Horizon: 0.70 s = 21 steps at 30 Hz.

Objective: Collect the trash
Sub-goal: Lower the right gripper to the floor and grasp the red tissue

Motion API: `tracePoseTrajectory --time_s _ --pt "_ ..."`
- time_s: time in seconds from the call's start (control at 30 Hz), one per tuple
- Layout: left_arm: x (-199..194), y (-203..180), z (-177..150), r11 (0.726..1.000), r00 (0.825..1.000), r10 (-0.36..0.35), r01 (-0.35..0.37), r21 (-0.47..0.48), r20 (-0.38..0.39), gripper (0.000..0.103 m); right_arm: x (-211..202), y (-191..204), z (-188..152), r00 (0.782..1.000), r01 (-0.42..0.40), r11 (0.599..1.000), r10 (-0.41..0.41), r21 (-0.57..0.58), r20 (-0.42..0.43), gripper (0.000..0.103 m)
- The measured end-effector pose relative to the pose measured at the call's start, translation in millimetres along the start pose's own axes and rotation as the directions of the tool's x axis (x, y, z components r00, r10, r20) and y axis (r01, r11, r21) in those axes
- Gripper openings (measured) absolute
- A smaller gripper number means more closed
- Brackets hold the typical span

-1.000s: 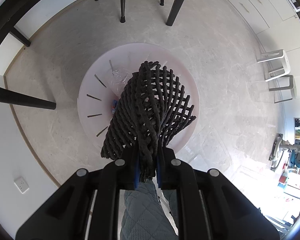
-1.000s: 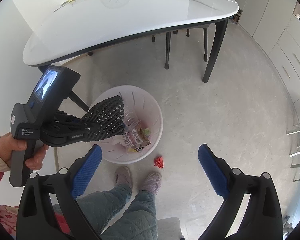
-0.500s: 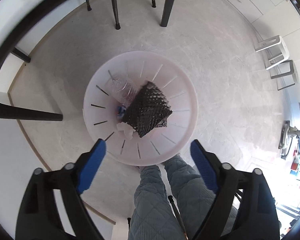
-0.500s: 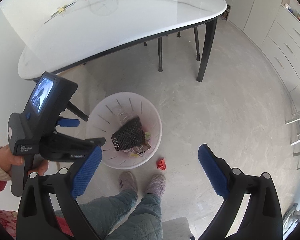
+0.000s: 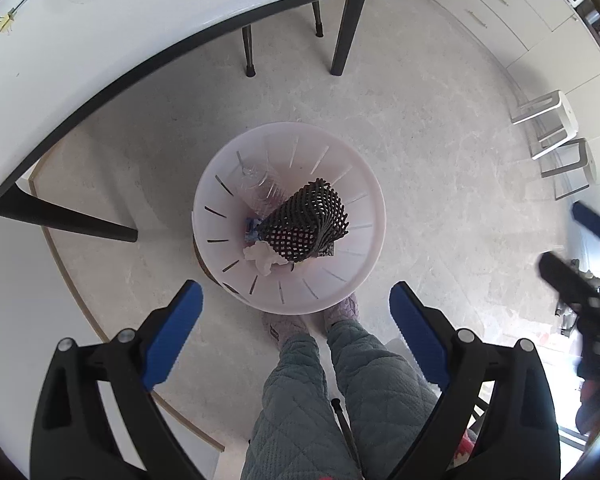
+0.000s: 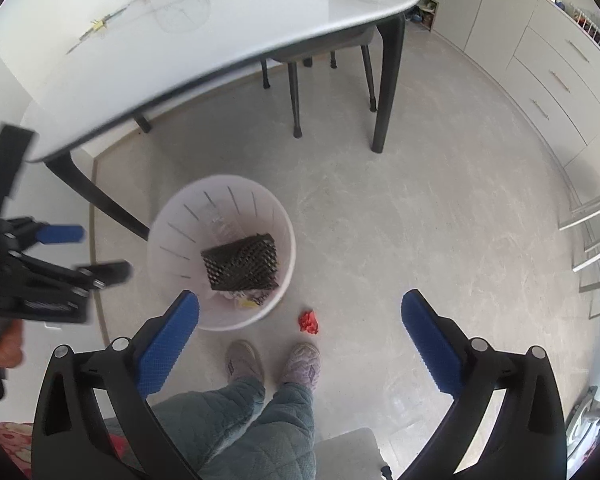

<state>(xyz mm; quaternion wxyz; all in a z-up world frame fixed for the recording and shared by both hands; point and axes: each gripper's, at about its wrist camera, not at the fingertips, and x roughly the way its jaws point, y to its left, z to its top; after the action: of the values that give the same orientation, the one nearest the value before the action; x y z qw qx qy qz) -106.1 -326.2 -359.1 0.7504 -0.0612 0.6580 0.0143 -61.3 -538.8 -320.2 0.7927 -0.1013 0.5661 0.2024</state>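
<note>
A white slotted bin point(image 5: 364, 280) point(image 6: 164, 236) stands on the floor by the table. A black foam net point(image 5: 304, 222) point(image 6: 242, 262) lies in it on top of a clear bottle point(image 5: 258, 184), white paper point(image 5: 260, 256) and wrappers. A red crumpled scrap point(image 6: 309, 321) lies on the floor right of the bin. My left gripper point(image 5: 296, 320) is open and empty, high above the bin; it also shows blurred in the right wrist view point(image 6: 84, 250). My right gripper point(image 6: 300, 340) is open and empty above the floor, its blue pads wide apart.
A white table point(image 6: 220, 40) with black legs point(image 6: 386, 92) stands behind the bin, with a chair point(image 6: 320, 52) under it. The person's slippered feet point(image 6: 274, 362) stand just before the bin. White cabinets point(image 6: 560, 60) and white stools point(image 6: 596, 228) are at the right.
My left gripper opened and let go of the black net, which dropped into the bin. Both grippers have risen higher above the floor.
</note>
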Motion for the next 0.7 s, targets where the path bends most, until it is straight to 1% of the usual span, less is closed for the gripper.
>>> tracePoseTrajectory --time_s 0.1,0.2,0.3,0.43,0.5,0.6,0.63,0.7 --pt "8.0 -0.9 -1.2 1.000 1.000 0.000 0.000 0.010 0.013 0.090 38.5 -12.7 -20.0 0.999 -0.019 1.000 0.020 0.019 -0.036 0.100" --pt "29.3 -6.3 0.3 0.999 0.999 0.028 -0.028 0.024 0.018 0.090 100.4 -23.5 -45.7 0.994 -0.035 0.999 0.038 0.032 -0.105 0.100" --pt "62.8 -13.4 3.2 0.998 0.999 0.044 -0.045 0.042 0.023 0.090 185.2 -35.2 -76.5 0.983 -0.064 0.998 0.068 0.030 -0.170 0.100" --pt "111.3 -21.3 10.8 0.998 0.998 0.029 -0.032 0.054 0.047 0.090 314.2 -50.4 -118.4 0.963 -0.113 0.993 0.118 0.037 -0.242 0.100" --pt "133.3 -23.4 16.3 0.999 0.998 0.018 -0.020 0.042 0.057 0.090 380.2 -56.5 -139.2 0.950 -0.137 0.990 0.144 0.042 -0.277 0.092" --pt "162.1 -26.3 22.9 0.999 0.997 0.006 -0.008 0.032 0.077 0.090 460.3 -64.0 -162.9 0.938 -0.157 0.986 0.169 0.062 -0.303 0.088" --pt "169.4 -27.7 24.2 0.999 0.996 0.011 -0.014 0.036 0.084 0.090 487.9 -63.1 -171.9 0.937 -0.160 0.985 0.172 0.063 -0.304 0.088" --pt "182.6 -30.1 26.9 0.999 0.994 0.023 -0.027 0.043 0.104 0.090 529.5 -63.9 -183.2 0.936 -0.160 0.985 0.171 0.061 -0.308 0.087"
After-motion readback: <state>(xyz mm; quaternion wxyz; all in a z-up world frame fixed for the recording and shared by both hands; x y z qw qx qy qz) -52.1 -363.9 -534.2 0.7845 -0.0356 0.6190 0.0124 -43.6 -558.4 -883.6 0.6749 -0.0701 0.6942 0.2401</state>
